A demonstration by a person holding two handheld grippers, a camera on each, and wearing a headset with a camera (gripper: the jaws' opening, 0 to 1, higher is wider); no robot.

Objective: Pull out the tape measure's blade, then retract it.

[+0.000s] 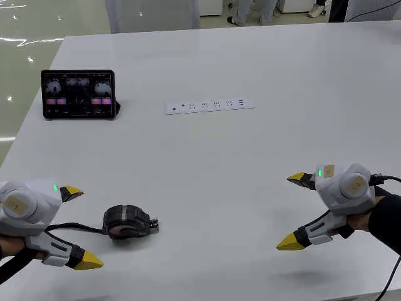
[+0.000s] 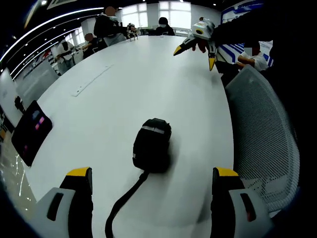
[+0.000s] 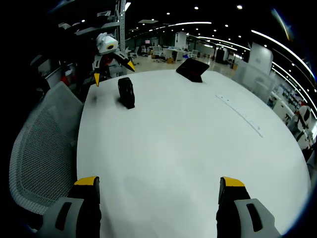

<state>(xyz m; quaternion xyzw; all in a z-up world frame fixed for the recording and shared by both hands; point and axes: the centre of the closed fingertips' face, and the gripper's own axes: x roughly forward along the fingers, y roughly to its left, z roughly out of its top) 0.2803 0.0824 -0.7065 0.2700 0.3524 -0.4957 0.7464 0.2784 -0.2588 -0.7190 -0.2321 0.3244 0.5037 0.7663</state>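
Left hand-held gripper [image 1: 81,226] jaws spread, right hand-held gripper [image 1: 289,211] likewise

Your left gripper [image 1: 86,227] is cut by the head view's left edge, so part of its body is out of frame. Your right sleeve [image 1: 387,222] runs off the right edge. The tape measure [image 1: 127,221] is too small there to make out its blade tip or markings. Its black strap [image 2: 124,203] leaves the left gripper view at the bottom edge. The tablet [image 1: 78,94] screen and the power strip [image 1: 210,105] labels are too small to read. The people [image 1: 250,9] beyond the table are cut off above the legs.
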